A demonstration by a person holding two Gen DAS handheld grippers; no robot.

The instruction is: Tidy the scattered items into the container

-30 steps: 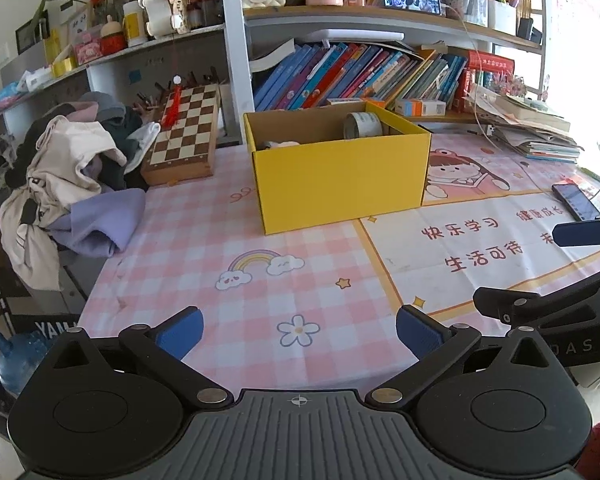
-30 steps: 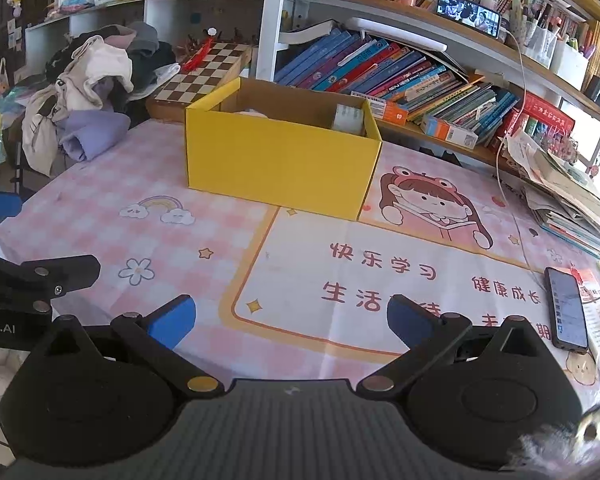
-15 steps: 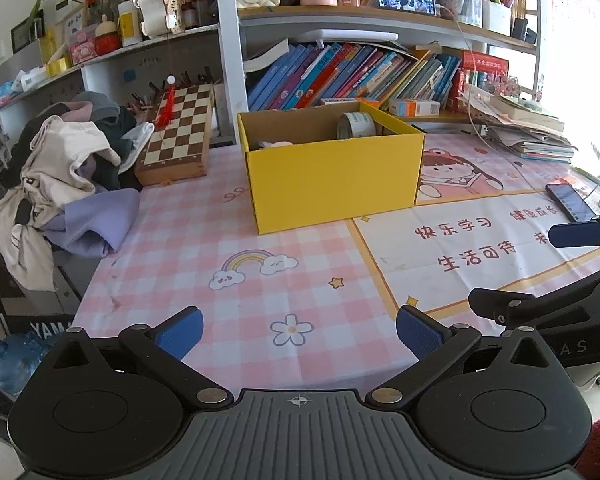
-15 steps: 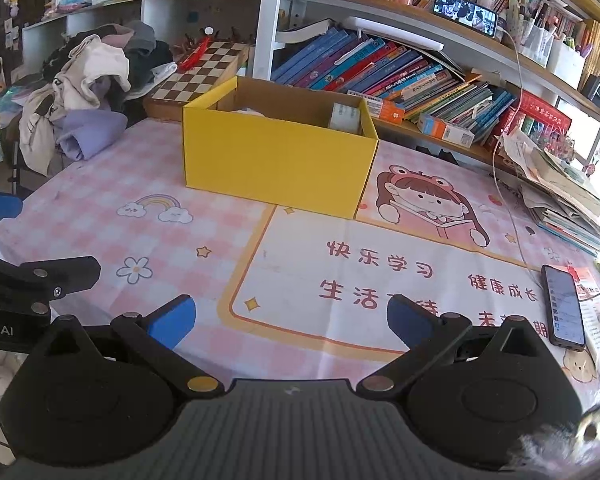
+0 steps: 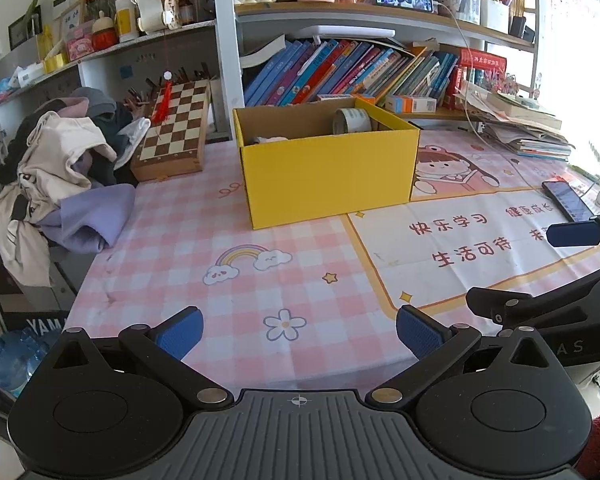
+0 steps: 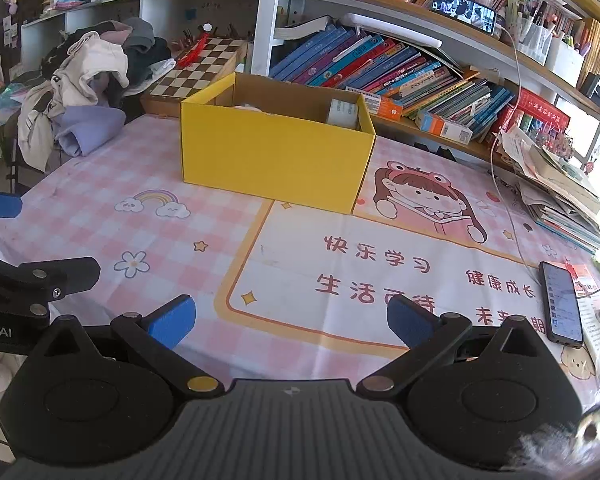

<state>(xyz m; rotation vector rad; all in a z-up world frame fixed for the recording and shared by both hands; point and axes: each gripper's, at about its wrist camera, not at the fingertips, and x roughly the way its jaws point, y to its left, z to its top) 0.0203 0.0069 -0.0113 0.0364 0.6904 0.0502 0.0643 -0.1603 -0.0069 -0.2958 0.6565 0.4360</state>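
Note:
A yellow cardboard box (image 5: pixel 327 176) (image 6: pixel 272 160) stands open-topped at the far middle of the table. A roll of tape (image 5: pixel 351 120) (image 6: pixel 343 113) leans in its back right corner, and a pale item (image 5: pixel 266 140) peeks above the left rim. My left gripper (image 5: pixel 299 334) hangs open over the near table edge, nothing between its blue pads. My right gripper (image 6: pixel 291 322) is open too and holds nothing. Each gripper shows at the side of the other's view: the right one (image 5: pixel 571 236) and the left one (image 6: pixel 0 205).
A pile of clothes (image 5: pixel 60 176) (image 6: pixel 88 88) spills over the table's left edge. A chessboard box (image 5: pixel 172 136) (image 6: pixel 198 70) lies behind it. A phone (image 5: pixel 567 200) (image 6: pixel 561 306) with a cable rests at the right, next to stacked books (image 6: pixel 559 196). Bookshelves (image 5: pixel 359 72) rise behind.
Both grippers have drawn back a little from the box, which now looks slightly smaller and farther. Their jaws stay open and nothing on the table has moved.

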